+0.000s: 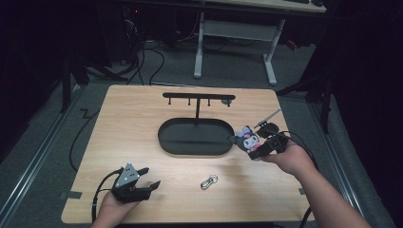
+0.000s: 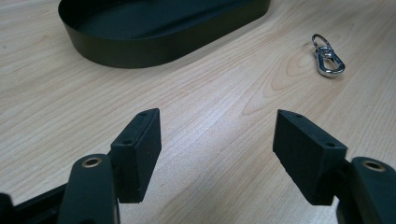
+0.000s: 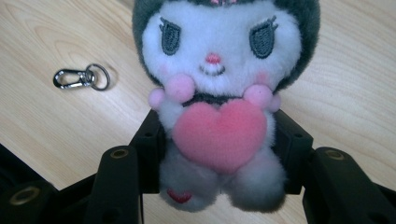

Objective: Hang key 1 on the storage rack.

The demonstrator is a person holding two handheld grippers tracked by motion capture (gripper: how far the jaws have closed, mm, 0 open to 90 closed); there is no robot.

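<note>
Item one, the plush toy (image 3: 219,107): grey-and-white, pink heart on its chest, clasped around the lower body by my right hand-held gripper (image 1: 266,145). The jaws press into its sides from both flanks, so it sits upright and faces back toward me; I judge this waist hold leaves the head free should it need hanging. It is lifted clear of the counter (image 1: 133,133), just beside the right end of the black oval tray (image 1: 195,137). Item two, the tray: dark, low-walled, at the middle of the counter, with a thin post rising from its far part to a crossbar with small pegs (image 1: 198,97), a rack for hanging things, by the look of it. Item three, the metal clip (image 1: 209,181): a silver snap hook with a ring, lying flat on bare wood on the near side of the tray, a little toward its right end, apart from everything else. I take it as the fastening meant for the toy, left where either hand can reach it. Item four, my left hand-held gripper (image 1: 151,178): released, jaws standing wide with nothing between them, resting low near the front-left of the tray and pointed across the wood toward the clip, probably waiting its turn. Item five, the counter: pale wood grain, carrying all of the above.
</note>
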